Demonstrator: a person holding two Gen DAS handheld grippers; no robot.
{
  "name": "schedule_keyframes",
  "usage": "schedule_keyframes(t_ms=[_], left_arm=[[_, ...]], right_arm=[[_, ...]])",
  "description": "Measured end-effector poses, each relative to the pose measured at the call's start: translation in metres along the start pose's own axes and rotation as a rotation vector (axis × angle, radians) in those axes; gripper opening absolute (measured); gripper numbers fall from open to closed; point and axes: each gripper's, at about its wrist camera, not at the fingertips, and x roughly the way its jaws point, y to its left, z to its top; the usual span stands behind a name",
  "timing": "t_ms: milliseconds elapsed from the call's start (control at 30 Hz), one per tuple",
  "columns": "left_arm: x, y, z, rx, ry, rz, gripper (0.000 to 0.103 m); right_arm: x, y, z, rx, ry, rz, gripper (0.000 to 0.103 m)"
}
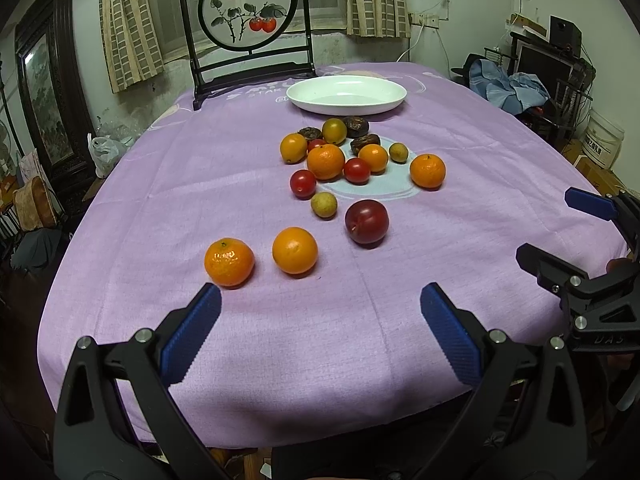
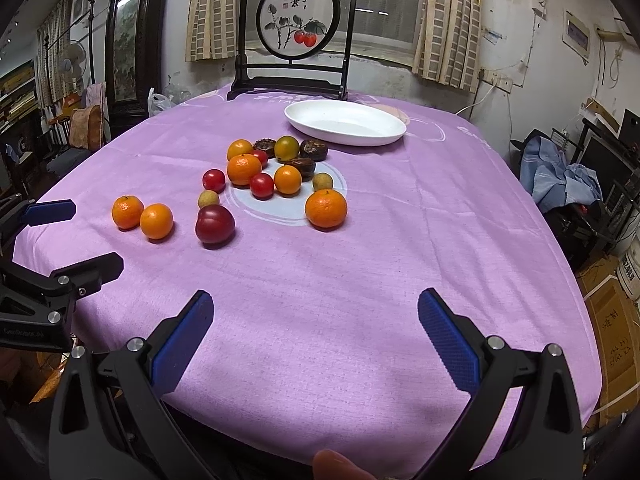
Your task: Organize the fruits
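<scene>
Hovering over the near edge of the counter (image 1: 248, 340), the left hand-held gripper (image 1: 320, 304) is spread wide with nothing between its blue pads; the right hand-held gripper (image 2: 316, 312) likewise gapes, holding nothing. Fruits lie loose on the purple cloth: two oranges (image 1: 229, 262) side by side nearest the left gripper, a dark plum (image 1: 367, 222) beyond, then a cluster of oranges, red tomatoes (image 1: 303, 184) and dark dried fruit. White dish (image 1: 346, 95) behind the cluster, bare inside.
</scene>
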Motion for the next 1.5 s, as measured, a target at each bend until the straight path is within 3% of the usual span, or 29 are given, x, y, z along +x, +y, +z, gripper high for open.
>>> schedule_keyframes(t_ms=[533,633,733,900,933,1033,1233,1300,1500], left_arm=[[0.009,0.002,-0.002,-0.008,0.028,-0.002,0.101],[0.012,0.010,-0.003,-0.023,0.037,-0.039,0.101],[0.013,0.028,-0.004,-0.058,0.037,-0.045,0.101],[0.016,0.066,-0.011,-0.115,0.030,-0.019,0.101],[0.018,0.073,-0.013,-0.132,0.034,-0.020,0.101],[0.021,0.090,-0.017,-0.163,0.033,-0.036,0.101],[0.028,0.105,-0.021,-0.153,0.018,-0.070,0.100],[0.033,0.110,-0.018,-0.155,0.015,-0.099,0.097],[0.055,0.119,-0.006,-0.154,0.045,-0.172,0.072]], right_arm=[[0.003,0.001,-0.003,-0.001,-0.012,0.040,0.102],[-0.001,0.001,-0.005,0.029,-0.078,0.107,0.102],[0.005,0.007,-0.008,0.014,-0.065,0.195,0.102],[0.023,0.018,0.003,0.027,-0.036,0.221,0.102],[0.030,0.021,0.008,0.026,-0.021,0.226,0.100],[0.048,0.036,0.021,-0.013,0.020,0.239,0.083],[0.081,0.058,0.035,-0.049,0.099,0.283,0.069],[0.093,0.062,0.040,-0.059,0.120,0.277,0.065],[0.115,0.067,0.051,-0.059,0.163,0.291,0.061]])
